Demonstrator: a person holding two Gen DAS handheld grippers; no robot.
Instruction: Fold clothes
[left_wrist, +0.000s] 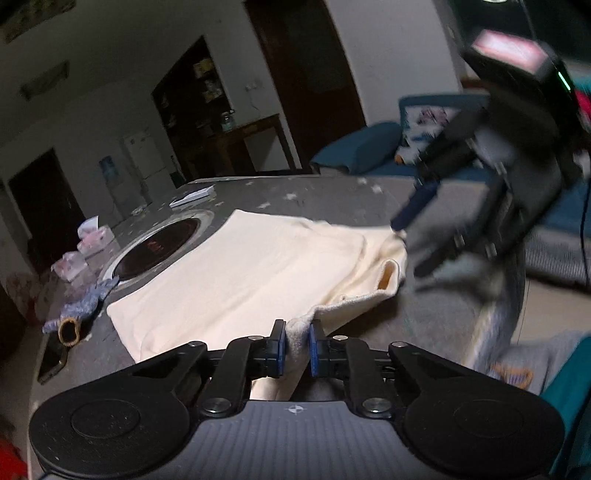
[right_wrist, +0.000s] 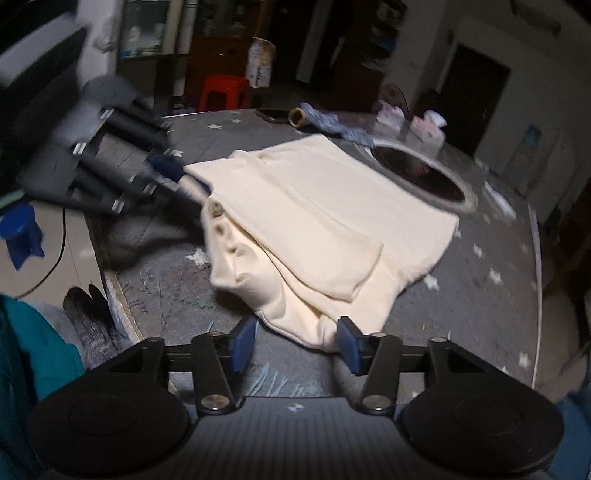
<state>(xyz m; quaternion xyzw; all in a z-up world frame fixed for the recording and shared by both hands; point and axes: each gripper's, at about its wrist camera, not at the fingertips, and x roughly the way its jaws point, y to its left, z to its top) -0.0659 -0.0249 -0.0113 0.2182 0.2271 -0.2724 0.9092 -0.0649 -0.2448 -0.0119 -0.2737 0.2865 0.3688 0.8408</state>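
Left hand-held gripper (left_wrist: 297, 345): nearest the left wrist camera; its two blue pads are clenched on a bunched edge of the cream garment (left_wrist: 243, 273), cloth pinched between them. It also shows, blurred, at the left of the right wrist view, its tips on the garment's far corner.

Right hand-held gripper (right_wrist: 295, 345): released, pads set wide apart; the near hem of the cream garment lies between them, touching neither pad that can be made out. In the left wrist view it appears blurred at the right, tips at the garment's corner.

Cream garment: spread on the round grey surface (right_wrist: 480, 295), partly folded, one sleeve laid across the body; a row of buttons shows along the near-left edge.

Surface: grey cover with pale stars, a dark round inset plate (left_wrist: 162, 247) in a pale ring beside the garment.

Other things: a blue patterned cloth (left_wrist: 83, 302) with a tan cuff, a dark phone (left_wrist: 51, 363), small pink and white packs (left_wrist: 86, 243) near the far rim.
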